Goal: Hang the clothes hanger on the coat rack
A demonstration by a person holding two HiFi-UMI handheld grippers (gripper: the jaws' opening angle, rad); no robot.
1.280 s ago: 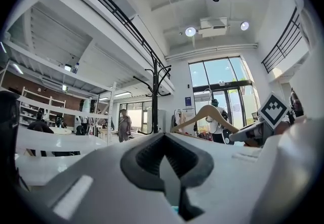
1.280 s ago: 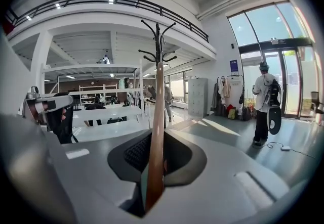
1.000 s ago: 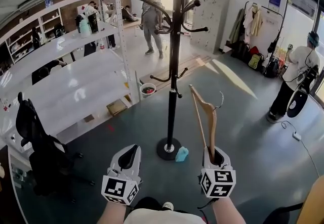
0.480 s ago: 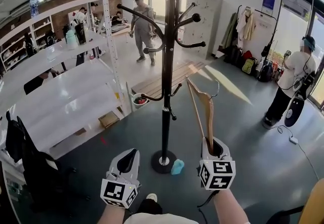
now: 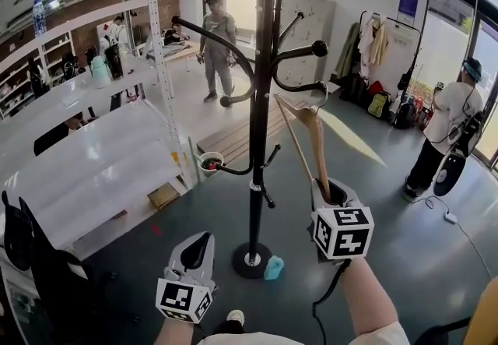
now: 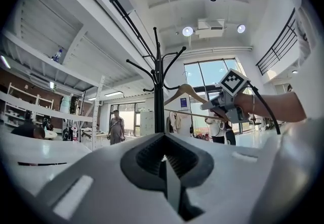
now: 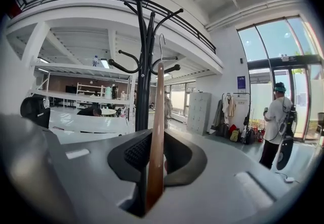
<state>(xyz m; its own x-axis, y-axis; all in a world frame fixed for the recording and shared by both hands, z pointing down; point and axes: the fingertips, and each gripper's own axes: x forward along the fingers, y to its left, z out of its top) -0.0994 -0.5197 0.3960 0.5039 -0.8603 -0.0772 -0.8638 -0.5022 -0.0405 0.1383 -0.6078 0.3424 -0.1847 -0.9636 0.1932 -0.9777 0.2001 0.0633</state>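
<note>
Grey-floored hall: fingers of the right gripper (image 5: 328,189) pinch the clothes hanger (image 5: 314,141) by one end, long axis pointing up and forward, hook just beside an arm tip of the coat rack (image 5: 263,102); left gripper (image 5: 199,248) low, fingers pressed together, empty.

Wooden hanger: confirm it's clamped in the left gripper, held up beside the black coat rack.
Not quite. The right gripper clamps the wooden hanger, as the right gripper view shows: its jaws are shut on the wood. The left gripper is shut on nothing. The hanger is indeed held up beside the black coat rack.
</note>
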